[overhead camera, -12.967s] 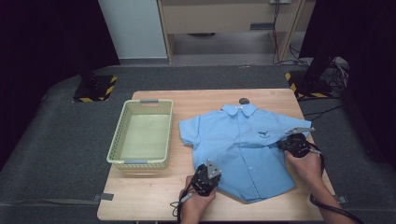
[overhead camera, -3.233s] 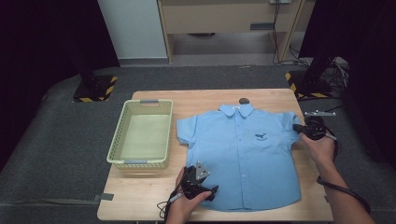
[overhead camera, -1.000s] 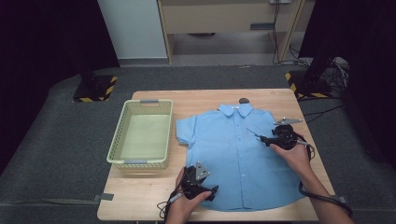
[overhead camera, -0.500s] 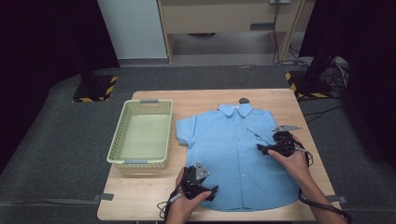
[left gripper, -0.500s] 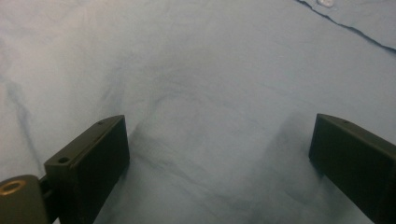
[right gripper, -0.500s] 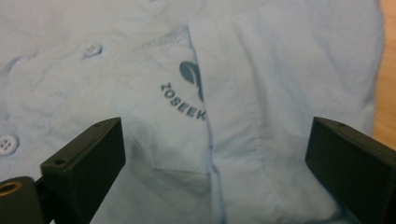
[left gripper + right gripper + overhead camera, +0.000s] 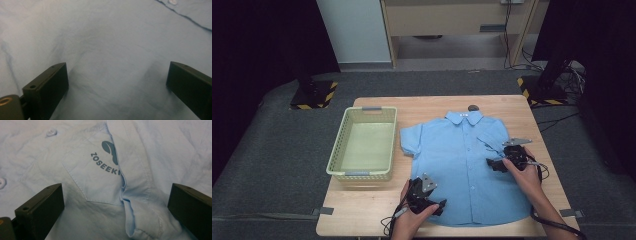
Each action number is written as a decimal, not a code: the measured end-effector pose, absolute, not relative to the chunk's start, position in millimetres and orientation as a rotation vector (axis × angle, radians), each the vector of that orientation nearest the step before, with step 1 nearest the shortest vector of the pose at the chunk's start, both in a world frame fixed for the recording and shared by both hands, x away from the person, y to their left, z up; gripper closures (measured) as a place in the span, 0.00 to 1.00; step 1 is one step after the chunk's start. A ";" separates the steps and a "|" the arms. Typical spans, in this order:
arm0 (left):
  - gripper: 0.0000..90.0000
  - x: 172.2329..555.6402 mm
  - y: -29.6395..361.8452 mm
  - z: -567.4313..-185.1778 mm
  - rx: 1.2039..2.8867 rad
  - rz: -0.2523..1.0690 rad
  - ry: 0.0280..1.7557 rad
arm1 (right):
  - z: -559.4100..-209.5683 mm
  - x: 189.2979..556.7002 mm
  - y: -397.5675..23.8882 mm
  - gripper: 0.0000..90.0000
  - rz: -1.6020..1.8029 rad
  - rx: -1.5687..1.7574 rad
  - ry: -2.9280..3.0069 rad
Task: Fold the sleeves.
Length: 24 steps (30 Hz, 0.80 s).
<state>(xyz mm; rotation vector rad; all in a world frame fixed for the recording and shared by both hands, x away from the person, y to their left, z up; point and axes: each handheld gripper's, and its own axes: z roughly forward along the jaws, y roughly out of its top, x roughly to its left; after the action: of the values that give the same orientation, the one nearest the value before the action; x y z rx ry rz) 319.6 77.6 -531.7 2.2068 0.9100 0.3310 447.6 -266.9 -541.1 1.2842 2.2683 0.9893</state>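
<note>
Wooden table (image 7: 377,215) up top: blue shirt (image 7: 457,165) lies flat beside the green basket (image 7: 362,147), its right sleeve folded inward already. Left gripper (image 7: 426,192) parks on the hem, probably pinning it.

Left gripper view: jaws wide, nothing held, just cloth (image 7: 112,50).

Right gripper view: jaws just opened wide, the folded sleeve (image 7: 135,195) loose between them, covering part of the pocket (image 7: 95,177).

The shirt (image 7: 462,165) is plain light blue with white buttons and a grey logo with grey lettering printed on its chest pocket (image 7: 100,180). The basket (image 7: 362,172) is pale yellow-green with a fine lattice pattern. The tabletop (image 7: 362,215) is light wood. Both claws are black, the left claw (image 7: 438,206) and the right claw (image 7: 492,165) alike. The floor (image 7: 272,175) is dark grey carpet.
</note>
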 end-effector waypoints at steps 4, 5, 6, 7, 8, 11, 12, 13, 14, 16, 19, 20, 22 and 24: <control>0.04 319.9 80.9 -521.4 2.197 0.338 0.919 | -541.5 445.8 -266.4 0.01 0.962 1.250 2.285; 0.04 319.9 81.1 -519.3 2.207 0.336 0.917 | -541.5 445.5 -266.8 0.01 0.963 1.248 2.286; 0.04 319.8 81.1 -517.4 2.213 0.330 0.919 | -541.6 445.1 -267.3 0.01 0.963 1.245 2.287; 0.04 319.8 80.9 -515.5 2.217 0.320 0.919 | -541.6 444.2 -267.9 0.01 0.964 1.245 2.288; 0.04 320.1 80.7 -513.4 2.219 0.309 0.918 | -541.5 443.4 -268.8 0.01 0.964 1.241 2.290; 0.04 322.7 79.2 -506.2 2.218 0.300 0.919 | -541.6 440.0 -271.7 0.01 0.963 1.238 2.291; 0.04 324.2 78.8 -503.6 2.217 0.298 0.919 | -541.5 438.8 -272.5 0.01 0.964 1.241 2.291; 0.04 325.9 78.4 -501.0 2.211 0.301 0.922 | -541.6 437.8 -273.4 0.01 0.964 1.240 2.290; 0.04 327.8 78.2 -498.3 2.209 0.302 0.923 | -541.5 436.6 -274.3 0.01 0.963 1.243 2.291; 0.04 332.1 77.0 -493.7 2.199 0.300 0.930 | -541.6 434.3 -276.1 0.01 0.964 1.240 2.290; 0.04 338.6 74.4 -487.9 2.193 0.295 0.941 | -541.5 431.1 -279.1 0.01 0.963 1.242 2.291; 0.04 341.1 73.2 -486.3 2.196 0.292 0.943 | -541.5 430.3 -280.0 0.01 0.964 1.239 2.291; 0.04 345.9 70.7 -483.1 2.201 0.286 0.949 | -541.5 428.6 -281.8 0.01 0.965 1.238 2.293; 0.04 351.0 68.1 -480.6 2.204 0.288 0.952 | -541.5 427.3 -283.7 0.01 0.966 1.233 2.296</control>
<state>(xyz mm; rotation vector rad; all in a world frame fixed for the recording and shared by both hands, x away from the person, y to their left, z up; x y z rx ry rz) 351.0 68.1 -480.6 2.2045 0.9518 0.2881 427.3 -283.7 -541.5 1.2332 2.2960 0.9661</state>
